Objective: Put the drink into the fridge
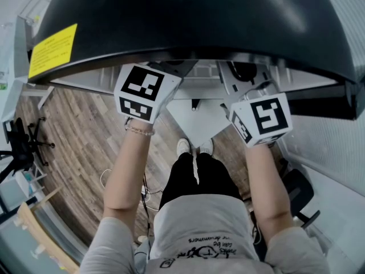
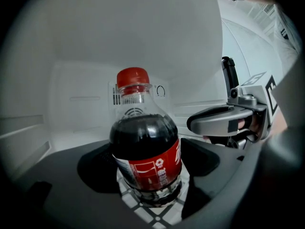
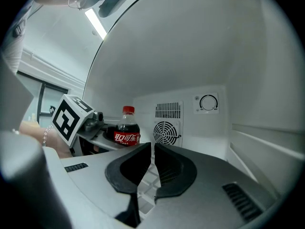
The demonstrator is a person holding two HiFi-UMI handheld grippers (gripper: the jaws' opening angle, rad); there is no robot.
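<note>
Left gripper point(image 2: 147, 164), jaws spread and released around the upright cola bottle point(image 2: 145, 149) standing on the fridge's wire shelf point(image 2: 153, 214), right gripper point(image 3: 152, 163) clenched empty nearby; placement looks done, so next comes backing straight out without tipping it.

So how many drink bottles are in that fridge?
1. The cola bottle stands upright on the white grid shelf inside the fridge; more could be hidden out of view.

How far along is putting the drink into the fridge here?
Done: the red-capped dark cola bottle stands upright on the white wire shelf inside the white fridge. In hand: the left gripper brackets it, jaws wide, pads apparently clear. Left: draw both grippers out; the right gripper, shut and empty, sits beside.
</note>
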